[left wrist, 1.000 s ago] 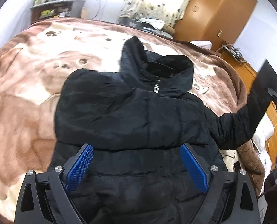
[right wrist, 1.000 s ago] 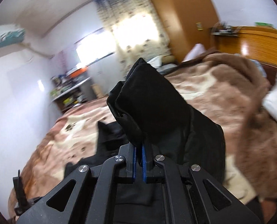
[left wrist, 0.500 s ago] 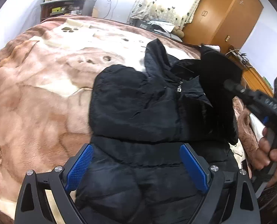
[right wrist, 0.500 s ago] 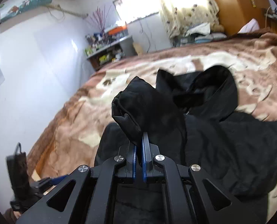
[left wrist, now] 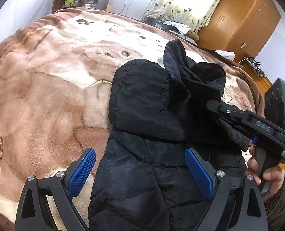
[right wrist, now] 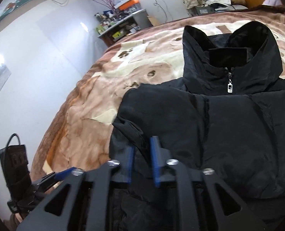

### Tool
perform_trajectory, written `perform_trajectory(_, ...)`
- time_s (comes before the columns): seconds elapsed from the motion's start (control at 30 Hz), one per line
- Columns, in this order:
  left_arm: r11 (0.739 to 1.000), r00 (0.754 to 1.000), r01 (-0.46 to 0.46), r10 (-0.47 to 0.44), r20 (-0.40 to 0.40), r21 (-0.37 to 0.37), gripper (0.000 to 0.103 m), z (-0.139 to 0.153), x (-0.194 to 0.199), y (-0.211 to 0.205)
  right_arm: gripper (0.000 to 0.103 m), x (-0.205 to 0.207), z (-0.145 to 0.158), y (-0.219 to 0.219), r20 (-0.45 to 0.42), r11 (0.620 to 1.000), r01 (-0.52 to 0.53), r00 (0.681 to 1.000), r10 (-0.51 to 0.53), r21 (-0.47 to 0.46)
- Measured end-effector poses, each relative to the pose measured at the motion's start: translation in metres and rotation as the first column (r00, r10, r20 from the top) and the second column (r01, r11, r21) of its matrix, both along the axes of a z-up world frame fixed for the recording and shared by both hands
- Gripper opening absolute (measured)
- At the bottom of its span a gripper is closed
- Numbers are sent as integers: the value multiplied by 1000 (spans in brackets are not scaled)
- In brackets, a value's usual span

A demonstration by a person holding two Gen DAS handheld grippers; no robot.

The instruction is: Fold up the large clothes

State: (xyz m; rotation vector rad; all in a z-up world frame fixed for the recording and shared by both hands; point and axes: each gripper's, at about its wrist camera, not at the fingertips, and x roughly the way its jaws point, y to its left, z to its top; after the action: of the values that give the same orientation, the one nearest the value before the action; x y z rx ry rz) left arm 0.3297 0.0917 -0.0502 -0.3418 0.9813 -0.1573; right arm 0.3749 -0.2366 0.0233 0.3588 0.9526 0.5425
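**Black jacket half folded on the bed**

The black puffer jacket (right wrist: 229, 119) lies on the brown blanket (left wrist: 46, 96) (paw prints and all). The right gripper (right wrist: 142, 154) has its fingers slightly parted around a sleeve fold; the left gripper (left wrist: 140, 175) hovers near, fingers wide apart.

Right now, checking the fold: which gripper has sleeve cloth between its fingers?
The right gripper: the sleeve cuff sits between its blue pads. The left gripper spreads wide, holding nothing.
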Motion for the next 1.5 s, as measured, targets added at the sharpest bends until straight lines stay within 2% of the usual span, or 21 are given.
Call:
perform_trajectory(0.07,1000,1000,-3,3,2,-11,95,2,2,-2,48,-7,12,-12,36,1000,20,999,-21,17)
perform_trajectory(0.23,999,1000,24,-24,14,-26,95,13,16,-16,52,-32,38,-61,92,994,98,991,-102,47)
perform_trajectory(0.3,999,999,38,-38,16,-30,95,15,25,-24,58,-42,44,-85,110,990,136,984,-139,36)
perform_trajectory(0.37,998,998,59,-59,13,-29,95,17,38,-37,58,-52,47,-114,119,980,196,974,-193,-19)
perform_trajectory(0.43,996,996,89,-89,4,-28,95,18,55,-53,58,-61,43,-139,124,965,253,962,-243,-72)
perform_trajectory(0.53,992,993,119,-119,2,-36,95,16,74,-75,58,-73,31,-187,108,915,368,929,-354,-164)
perform_trajectory(0.57,992,992,125,-125,-3,-15,95,14,81,-82,59,-76,26,-204,102,899,393,919,-380,-195)
perform_trajectory(0.6,991,991,132,-132,-17,10,95,10,89,-91,59,-78,21,-219,97,881,421,907,-410,-217)
perform_trajectory(0.67,991,990,136,-136,-40,14,95,0,99,-102,60,-78,14,-241,89,852,465,885,-457,-241)
perform_trajectory(0.7,992,991,122,-122,-58,3,95,-6,103,-105,64,-78,9,-252,74,841,481,875,-478,-249)
perform_trajectory(0.77,994,991,109,-109,-73,1,95,-15,110,-109,72,-73,-2,-272,28,834,493,864,-502,-248)
perform_trajectory(0.93,995,990,76,-68,-122,64,90,-33,120,-115,73,-61,-27,-296,-49,829,509,845,-532,-230)
perform_trajectory(1.03,995,990,86,-80,-115,55,82,-34,122,-116,73,-49,-40,-300,-86,847,497,851,-518,-189)
perform_trajectory(1.07,994,990,96,-89,-112,59,75,-34,122,-118,73,-47,-42,-299,-93,854,492,855,-511,-171)
perform_trajectory(1.1,993,989,104,-98,-108,57,65,-34,122,-119,73,-44,-44,-298,-103,860,488,857,-505,-152)
perform_trajectory(1.2,992,986,125,-121,-118,34,42,-35,126,-125,73,-37,-46,-291,-103,857,494,854,-510,-146)
perform_trajectory(1.23,991,986,131,-127,-113,35,26,-33,126,-127,73,-36,-46,-289,-100,859,490,857,-506,-149)
perform_trajectory(1.27,991,987,130,-126,-100,30,17,-29,125,-127,73,-36,-45,-285,-97,862,483,861,-500,-152)
perform_trajectory(1.33,993,992,118,-116,-56,29,13,-16,118,-124,73,-35,-42,-278,-81,870,467,872,-483,-158)
perform_trajectory(1.4,994,996,84,-84,4,68,12,-2,106,-116,73,-38,-36,-272,-49,873,455,882,-469,-175)
perform_trajectory(1.5,995,998,52,-55,27,89,13,0,98,-105,73,-37,-36,-266,-38,876,445,888,-459,-188)
